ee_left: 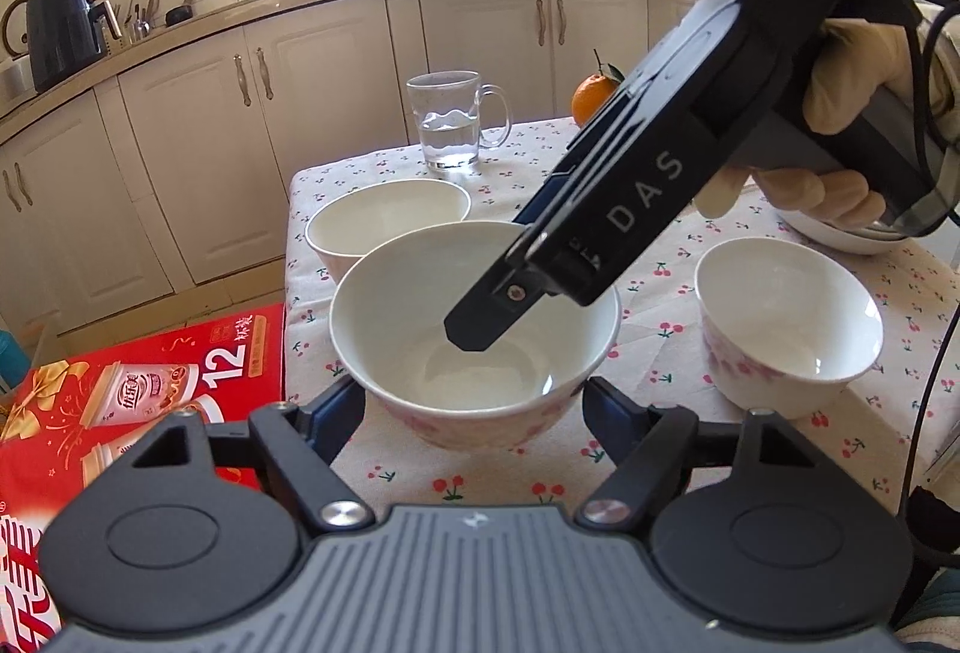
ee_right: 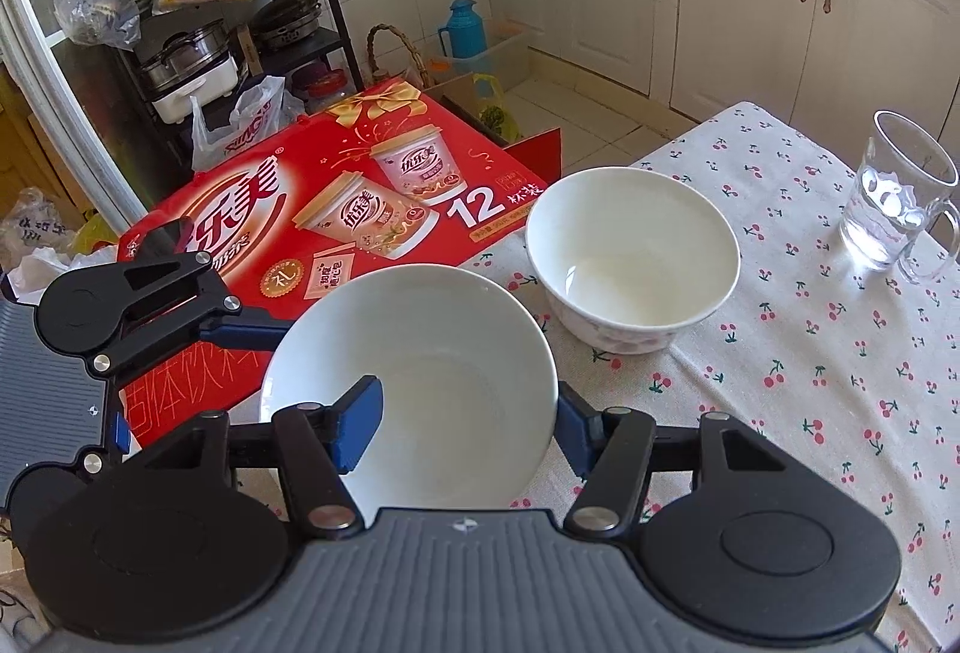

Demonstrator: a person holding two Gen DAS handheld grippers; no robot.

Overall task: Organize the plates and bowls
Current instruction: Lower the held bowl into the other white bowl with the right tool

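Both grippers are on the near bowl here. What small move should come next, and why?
Probably carry the held bowl toward the far bowl and nest it there. The right gripper pinches its wall, the left gripper hugs its sides, and the far bowl sits empty and upright on the tablecloth.

The right gripper (ee_left: 474, 335) is hiding part of the near bowl's (ee_left: 420, 305) far rim. A plate (ee_left: 840, 239) at far right is lying mostly concealed beneath the gloved hand (ee_left: 852, 77). The red box (ee_left: 150, 371) is running off the left edge.
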